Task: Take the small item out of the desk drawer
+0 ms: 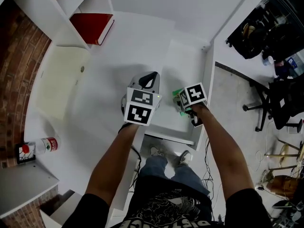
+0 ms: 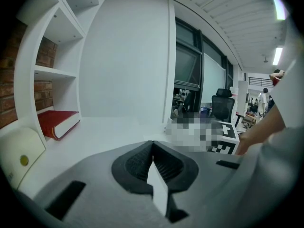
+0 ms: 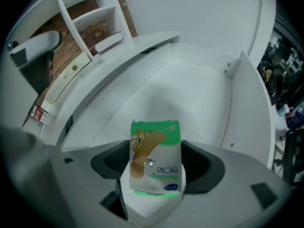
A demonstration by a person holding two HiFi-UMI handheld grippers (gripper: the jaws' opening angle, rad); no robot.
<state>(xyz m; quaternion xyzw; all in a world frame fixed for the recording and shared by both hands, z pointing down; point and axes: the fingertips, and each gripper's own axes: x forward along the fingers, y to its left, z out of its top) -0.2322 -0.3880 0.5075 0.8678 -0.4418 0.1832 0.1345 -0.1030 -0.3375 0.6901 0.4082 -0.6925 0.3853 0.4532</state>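
Green-and-white cardboard bandage box (image 3: 156, 148), likely light and crushable, is pinched across its sides by the right hand-held gripper (image 3: 156, 164); left hand-held gripper (image 2: 152, 146) closed, empty.

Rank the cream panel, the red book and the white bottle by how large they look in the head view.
Largest to smallest:
1. cream panel
2. red book
3. white bottle
No two look close in size.

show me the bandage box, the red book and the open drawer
bandage box (image 3: 156, 158): right gripper view, middle of its printed front
red book (image 1: 91, 26): head view, middle of its red cover
drawer (image 3: 190, 96): right gripper view, bare patch of its floor
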